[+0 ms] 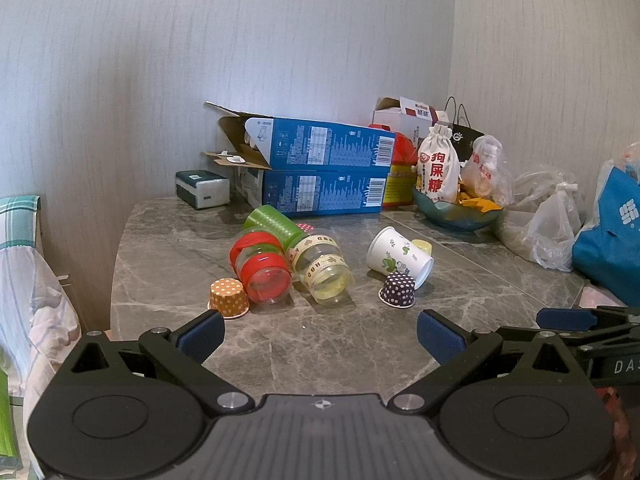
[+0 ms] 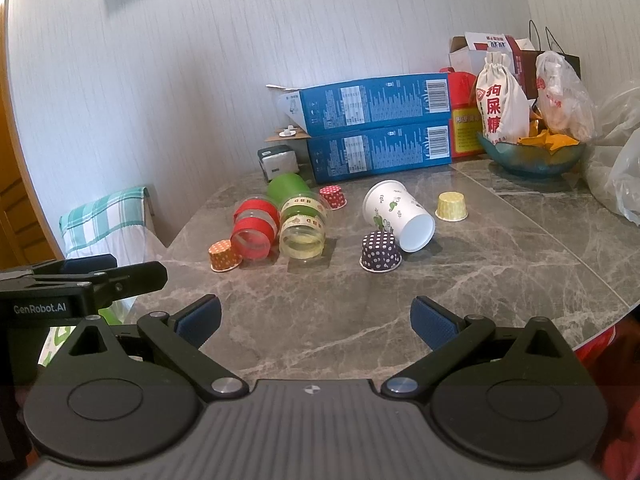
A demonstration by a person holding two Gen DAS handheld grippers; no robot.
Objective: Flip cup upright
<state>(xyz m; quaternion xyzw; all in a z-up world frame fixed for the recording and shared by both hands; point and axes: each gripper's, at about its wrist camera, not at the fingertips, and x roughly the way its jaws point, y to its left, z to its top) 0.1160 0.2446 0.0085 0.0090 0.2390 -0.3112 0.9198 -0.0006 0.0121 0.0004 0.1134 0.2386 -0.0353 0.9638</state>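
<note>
A white paper cup with a green leaf print (image 1: 400, 257) (image 2: 398, 213) lies on its side mid-table, mouth facing me. A red-banded clear cup (image 1: 262, 270) (image 2: 255, 229), a yellow-taped clear cup (image 1: 322, 270) (image 2: 302, 226) and a green cup (image 1: 274, 222) (image 2: 287, 187) also lie on their sides, left of it. My left gripper (image 1: 320, 338) is open and empty, near the table's front edge. My right gripper (image 2: 316, 322) is open and empty, also short of the cups.
Small dotted cupcake liners stand upside down: orange (image 1: 227, 298) (image 2: 224, 256), purple (image 1: 397, 290) (image 2: 380, 251), yellow (image 2: 451, 207), red (image 2: 333, 197). Blue boxes (image 1: 320, 176), a bowl (image 1: 456, 212) with bags, and plastic bags (image 1: 552, 236) line the back and right.
</note>
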